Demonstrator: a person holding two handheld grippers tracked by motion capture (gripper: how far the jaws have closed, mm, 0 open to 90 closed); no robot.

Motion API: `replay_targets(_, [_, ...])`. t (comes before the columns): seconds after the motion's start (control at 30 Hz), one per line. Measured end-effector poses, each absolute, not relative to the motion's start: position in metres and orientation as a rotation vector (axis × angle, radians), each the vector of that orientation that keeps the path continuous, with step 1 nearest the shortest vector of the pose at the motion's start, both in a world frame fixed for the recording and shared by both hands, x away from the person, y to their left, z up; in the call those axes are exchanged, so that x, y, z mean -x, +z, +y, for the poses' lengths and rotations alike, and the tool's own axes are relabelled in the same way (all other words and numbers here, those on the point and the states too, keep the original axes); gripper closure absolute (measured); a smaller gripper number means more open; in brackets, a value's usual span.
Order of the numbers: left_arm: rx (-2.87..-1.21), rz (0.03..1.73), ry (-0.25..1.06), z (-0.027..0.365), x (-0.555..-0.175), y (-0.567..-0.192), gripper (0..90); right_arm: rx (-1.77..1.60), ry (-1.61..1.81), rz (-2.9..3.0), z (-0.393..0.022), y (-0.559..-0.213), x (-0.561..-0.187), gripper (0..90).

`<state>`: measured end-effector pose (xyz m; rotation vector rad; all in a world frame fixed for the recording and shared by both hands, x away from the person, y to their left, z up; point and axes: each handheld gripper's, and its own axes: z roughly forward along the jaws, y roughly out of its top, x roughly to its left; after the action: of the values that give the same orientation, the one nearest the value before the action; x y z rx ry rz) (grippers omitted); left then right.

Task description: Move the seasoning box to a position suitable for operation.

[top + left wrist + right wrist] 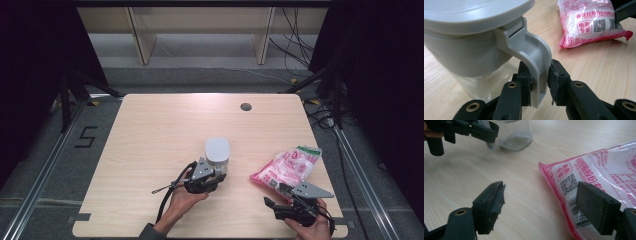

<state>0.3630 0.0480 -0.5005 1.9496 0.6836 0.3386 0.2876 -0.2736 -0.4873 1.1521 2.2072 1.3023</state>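
A clear container [217, 152] with a grey lid [474, 12] stands near the middle of the table. Its grey handle [537, 62] sits between the pads of my left gripper [218, 175], which is shut on it from the near side. A pink and white printed bag [287, 167] lies flat to the right of the container. My right gripper [276, 196] rests by the bag's near corner with its jaws wide open. In the right gripper view one fingertip [596, 207] hangs over the bag's [604, 172] edge and the other [490, 205] over bare wood.
The light wooden table [160, 130] has a round cable hole [245, 106] near its far edge. Beyond the table stand wooden shelf legs [142, 40] on a grey floor, with loose cables [295, 45] at the back right.
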Motion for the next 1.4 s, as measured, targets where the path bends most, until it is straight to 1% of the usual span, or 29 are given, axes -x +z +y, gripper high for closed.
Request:
replay_targets(0.2, [-1.947,0.707,0.348,0.064,-0.358,-0.500,70.1,-1.145,1.300,2.209,-0.274,-0.487,-0.288,23.7])
replay_targets(0.23, [-1.966,0.705,0.370,0.071,-0.357,-0.500,69.6,-1.145,1.299,2.209,-0.274,-0.487,-0.288,23.7])
replay_targets(0.33, [-1.938,0.731,0.372,0.079,-0.356,-0.501,68.8,-1.145,1.287,2.217,-0.274,-0.487,-0.288,23.7])
replay_targets(0.47, [-1.942,0.758,0.418,0.091,-0.357,-0.501,68.0,-1.177,1.301,2.204,-0.272,-0.487,-0.286,23.7])
replay_targets(0.57, [-1.943,0.773,0.448,0.097,-0.358,-0.500,67.7,-1.139,1.288,2.221,-0.274,-0.487,-0.288,23.8])
replay_targets(0.6, [-1.953,0.764,0.478,0.101,-0.359,-0.499,67.6,-1.140,1.288,2.221,-0.274,-0.487,-0.288,23.8])
replay_targets(0.67, [-1.947,0.773,0.482,0.102,-0.359,-0.499,67.7,-1.145,1.296,2.211,-0.274,-0.487,-0.288,23.8])
replay_targets(0.7, [-1.938,0.804,0.484,0.106,-0.361,-0.500,67.8,-1.166,1.299,2.207,-0.273,-0.487,-0.286,23.8])
replay_targets(0.8, [-1.927,0.820,0.488,0.108,-0.363,-0.500,67.9,-1.143,1.298,2.212,-0.273,-0.487,-0.288,23.8])
replay_targets(0.97, [-1.937,0.849,0.556,0.115,-0.371,-0.499,67.7,-1.164,1.299,2.207,-0.273,-0.487,-0.286,23.8])
replay_targets(1.03, [-1.927,0.875,0.560,0.116,-0.371,-0.499,67.9,-1.141,1.295,2.210,-0.273,-0.487,-0.287,23.8])
replay_targets(1.1, [-1.928,0.895,0.603,0.118,-0.375,-0.499,67.8,-1.144,1.288,2.207,-0.274,-0.487,-0.287,23.9])
replay_targets(1.4, [-1.872,0.960,0.636,0.123,-0.388,-0.502,69.7,-1.174,1.298,2.210,-0.272,-0.487,-0.286,23.9])
